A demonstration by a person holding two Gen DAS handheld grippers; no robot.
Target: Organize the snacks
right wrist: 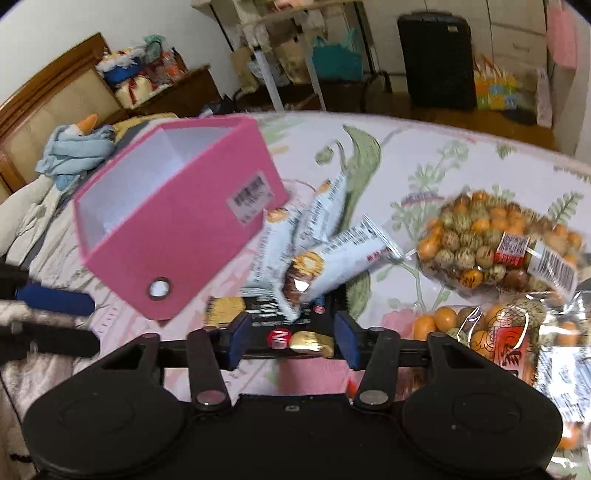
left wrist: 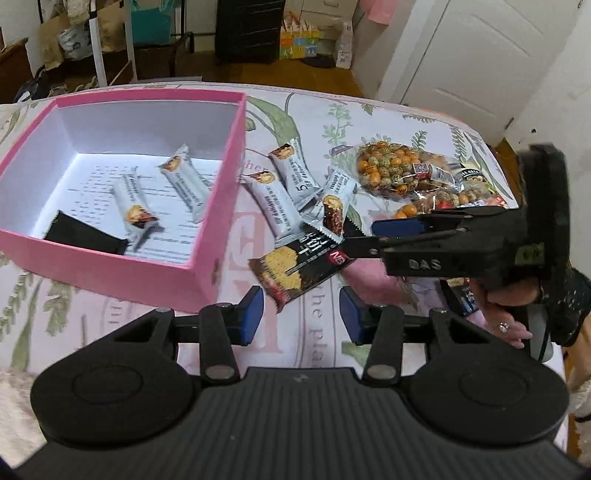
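A pink box (left wrist: 221, 177) stands open on the floral bedspread; it holds two white snack bars (left wrist: 184, 177) and a black packet (left wrist: 85, 234). Three more white bars (left wrist: 273, 206) lie beside its right wall. My right gripper (left wrist: 360, 238) comes in from the right with its jaws apart around the edge of a black cracker packet (left wrist: 295, 273). In the right wrist view that packet (right wrist: 258, 314) lies between the open fingers of the right gripper (right wrist: 291, 341), under a white bar (right wrist: 332, 258). My left gripper (left wrist: 301, 314) is open and empty just in front of the packet.
Two clear bags of orange and speckled coated nuts (left wrist: 391, 170) lie right of the bars, also in the right wrist view (right wrist: 491, 240). A blue cloth (right wrist: 74, 151) and headboard lie beyond the box. Shelves, a black suitcase (left wrist: 249, 29) and a white door stand behind the bed.
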